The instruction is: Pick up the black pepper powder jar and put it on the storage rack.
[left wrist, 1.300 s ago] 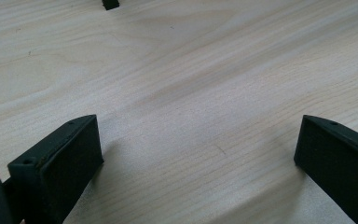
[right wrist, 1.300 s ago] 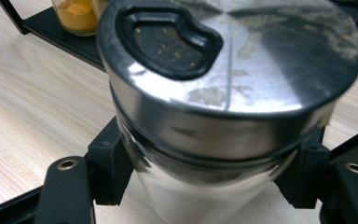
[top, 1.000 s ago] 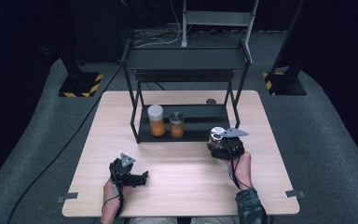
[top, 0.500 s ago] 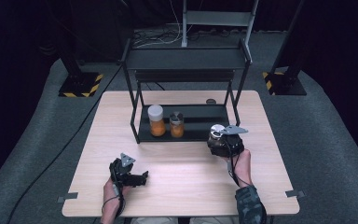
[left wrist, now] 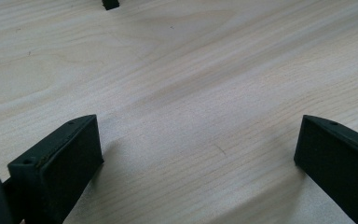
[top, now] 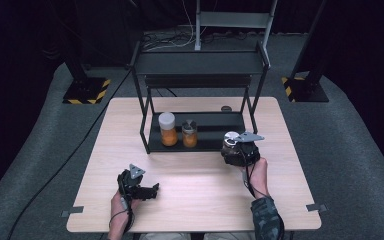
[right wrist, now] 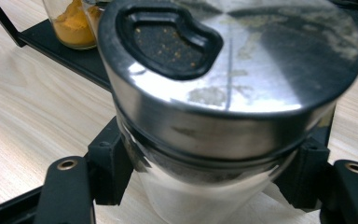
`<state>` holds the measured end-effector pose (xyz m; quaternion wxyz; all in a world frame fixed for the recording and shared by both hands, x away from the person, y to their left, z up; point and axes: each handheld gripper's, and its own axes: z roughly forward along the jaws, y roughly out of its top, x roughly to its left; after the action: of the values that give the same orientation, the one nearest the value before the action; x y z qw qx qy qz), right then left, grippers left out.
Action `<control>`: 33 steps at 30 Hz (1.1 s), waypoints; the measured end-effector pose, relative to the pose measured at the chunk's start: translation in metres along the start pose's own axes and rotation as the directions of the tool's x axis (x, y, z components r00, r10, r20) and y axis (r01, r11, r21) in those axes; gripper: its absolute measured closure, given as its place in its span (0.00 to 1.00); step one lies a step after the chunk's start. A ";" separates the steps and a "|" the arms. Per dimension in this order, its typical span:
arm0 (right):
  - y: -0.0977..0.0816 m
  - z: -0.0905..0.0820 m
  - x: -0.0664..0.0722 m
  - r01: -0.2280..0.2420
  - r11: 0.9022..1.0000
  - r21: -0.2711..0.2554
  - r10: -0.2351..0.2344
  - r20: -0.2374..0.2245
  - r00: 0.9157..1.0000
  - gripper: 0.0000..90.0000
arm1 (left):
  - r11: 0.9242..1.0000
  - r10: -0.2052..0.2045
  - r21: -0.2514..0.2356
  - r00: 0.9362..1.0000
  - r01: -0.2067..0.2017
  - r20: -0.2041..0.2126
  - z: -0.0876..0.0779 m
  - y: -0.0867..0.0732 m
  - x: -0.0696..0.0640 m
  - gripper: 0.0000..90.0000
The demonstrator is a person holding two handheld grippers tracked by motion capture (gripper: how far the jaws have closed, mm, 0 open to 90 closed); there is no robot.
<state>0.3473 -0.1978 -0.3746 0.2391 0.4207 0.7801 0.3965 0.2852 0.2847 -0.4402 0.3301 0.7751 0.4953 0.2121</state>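
A pale wooden counter [top: 190,195] stands on grey carpet [top: 345,150] in a dark room, with black stands on yellow-and-black striped bases at the left [top: 86,91] and right [top: 300,87] behind it. A black cable [top: 65,160] runs across the carpet on the left. At the back of the counter sits a black two-level metal rack [top: 200,67]; on its lower shelf stand a white-capped jar of orange powder [top: 168,129] and, just beside it, a smaller jar with a metal lid [top: 189,133].

The right tool [top: 237,150] is clenched on a glass shaker jar [right wrist: 223,112] with a shiny steel lid, the black pads pressing its sides just below the lid. The shaker jar is at the front right corner of the rack, just beside the lower shelf, over the counter. The dark opening in its lid shows specks of spice.

The left tool [top: 147,191] rests low over the near left part of the counter, its jaws spread wide with bare wood between them.
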 end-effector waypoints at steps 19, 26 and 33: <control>0.006 0.003 0.000 -0.001 1.000 -0.005 0.001 -0.005 1.000 0.34 | 1.000 0.000 0.000 1.000 0.000 0.000 0.000 0.000 0.000 0.00; 0.008 0.004 0.000 -0.001 1.000 -0.007 0.001 -0.006 1.000 0.34 | 1.000 0.000 0.000 1.000 0.000 0.000 0.000 0.000 0.000 0.00; 0.010 0.006 -0.001 -0.002 1.000 -0.008 0.002 -0.008 1.000 0.34 | 1.000 -0.002 -0.002 1.000 0.002 0.000 0.000 0.000 0.000 0.00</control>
<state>0.3566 -0.1930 -0.3696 0.2375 0.4192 0.7788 0.4017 0.2852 0.2847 -0.4404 0.3310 0.7743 0.4959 0.2121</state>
